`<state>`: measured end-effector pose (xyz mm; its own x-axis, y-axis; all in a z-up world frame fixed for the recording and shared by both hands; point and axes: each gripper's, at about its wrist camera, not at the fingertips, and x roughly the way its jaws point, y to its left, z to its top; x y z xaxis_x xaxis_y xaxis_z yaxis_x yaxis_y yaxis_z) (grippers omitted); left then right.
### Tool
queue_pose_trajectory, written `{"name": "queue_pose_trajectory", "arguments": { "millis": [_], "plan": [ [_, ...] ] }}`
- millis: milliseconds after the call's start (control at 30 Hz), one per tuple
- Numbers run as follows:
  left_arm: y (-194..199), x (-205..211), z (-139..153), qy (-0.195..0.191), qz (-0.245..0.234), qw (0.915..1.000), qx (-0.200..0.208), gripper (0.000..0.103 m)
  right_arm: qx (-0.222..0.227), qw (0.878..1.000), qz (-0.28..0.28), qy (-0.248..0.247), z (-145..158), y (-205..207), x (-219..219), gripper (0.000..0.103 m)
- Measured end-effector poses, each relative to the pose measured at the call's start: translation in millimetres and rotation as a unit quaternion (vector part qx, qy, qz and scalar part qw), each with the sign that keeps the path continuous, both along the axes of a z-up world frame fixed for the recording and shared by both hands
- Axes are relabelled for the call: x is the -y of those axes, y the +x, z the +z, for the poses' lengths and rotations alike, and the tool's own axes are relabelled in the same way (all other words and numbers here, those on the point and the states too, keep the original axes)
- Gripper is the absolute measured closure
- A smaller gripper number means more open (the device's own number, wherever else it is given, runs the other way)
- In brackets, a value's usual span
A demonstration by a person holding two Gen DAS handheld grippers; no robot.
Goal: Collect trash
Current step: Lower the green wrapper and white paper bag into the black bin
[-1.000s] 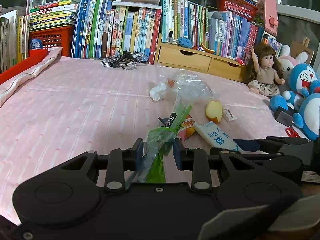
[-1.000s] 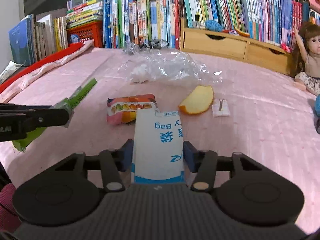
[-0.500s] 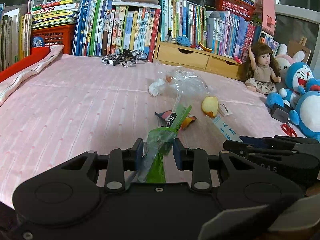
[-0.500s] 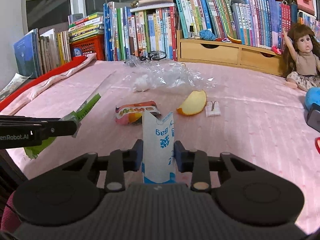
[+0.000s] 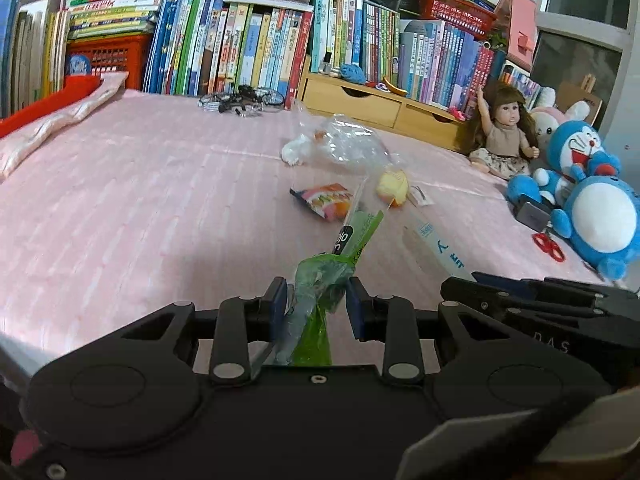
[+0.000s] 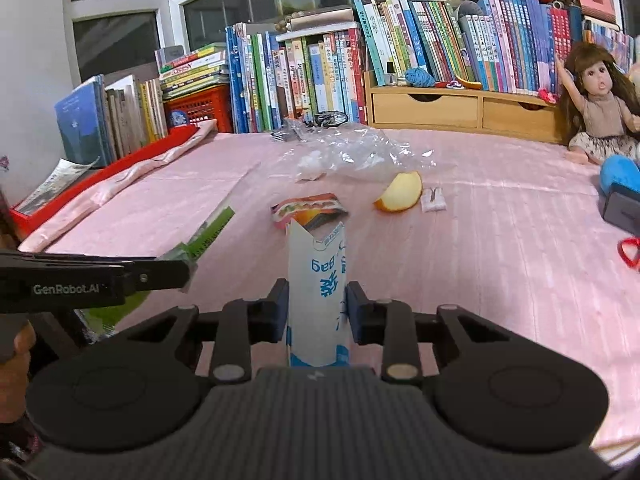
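Note:
My left gripper point(image 5: 316, 304) is shut on a crumpled green plastic wrapper point(image 5: 320, 276), which sticks out ahead over the pink bed cover point(image 5: 140, 208). My right gripper point(image 6: 316, 308) has a white paper bag with blue print point(image 6: 316, 276) upright between its pads; the jaws are closing and the pads press the bag's sides. On the cover farther off lie a colourful snack packet point(image 6: 308, 208), an apple piece point(image 6: 400, 196), a small white sachet point(image 6: 433, 200), a clear plastic bag point(image 6: 360, 156) and a white tissue point(image 5: 294, 152). The left gripper point(image 6: 176, 272) shows at the right wrist view's left edge.
Books point(image 5: 240, 48) and a wooden drawer unit point(image 5: 360, 100) line the back. A doll point(image 5: 504, 136), blue plush toys point(image 5: 592, 208) and red scissors point(image 5: 550, 246) sit at the right. A red tray with folded cloth point(image 6: 120, 176) lies along the left.
Both grippers have drawn back toward the near edge with their loads. The right jaws narrowed onto the white bag, which now stands lifted and squeezed. The left grip is unchanged.

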<state>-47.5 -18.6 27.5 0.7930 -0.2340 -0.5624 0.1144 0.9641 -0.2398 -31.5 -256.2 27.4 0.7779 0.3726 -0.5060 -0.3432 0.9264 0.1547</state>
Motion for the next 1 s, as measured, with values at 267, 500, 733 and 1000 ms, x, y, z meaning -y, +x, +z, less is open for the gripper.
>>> {"name": "queue_pose_trajectory", "arguments": {
  "millis": [267,500,733,1000],
  "plan": [
    [-49.6,2.1,3.8,0.014,-0.024,0.9995,-0.014,0.073,-0.007,1.000,0.008,0.008,-0.5,-54.2,6.2,0.070],
    [-85.4,2.3,-11.3,0.012,-0.048,0.9968,-0.063,0.073,-0.053,0.998,0.002,0.037,-15.1,-88.5,14.4,0.070],
    [-95.0,4.5,-47.9,0.015,-0.063,0.9887,-0.135,0.073,-0.120,0.992,-0.004,0.049,-45.8,-99.2,14.0,0.071],
    [-80.7,12.2,-102.4,0.038,-0.057,0.9737,-0.217,0.073,-0.203,0.977,-0.035,0.045,-98.1,-90.3,9.5,0.071]
  ]
}}
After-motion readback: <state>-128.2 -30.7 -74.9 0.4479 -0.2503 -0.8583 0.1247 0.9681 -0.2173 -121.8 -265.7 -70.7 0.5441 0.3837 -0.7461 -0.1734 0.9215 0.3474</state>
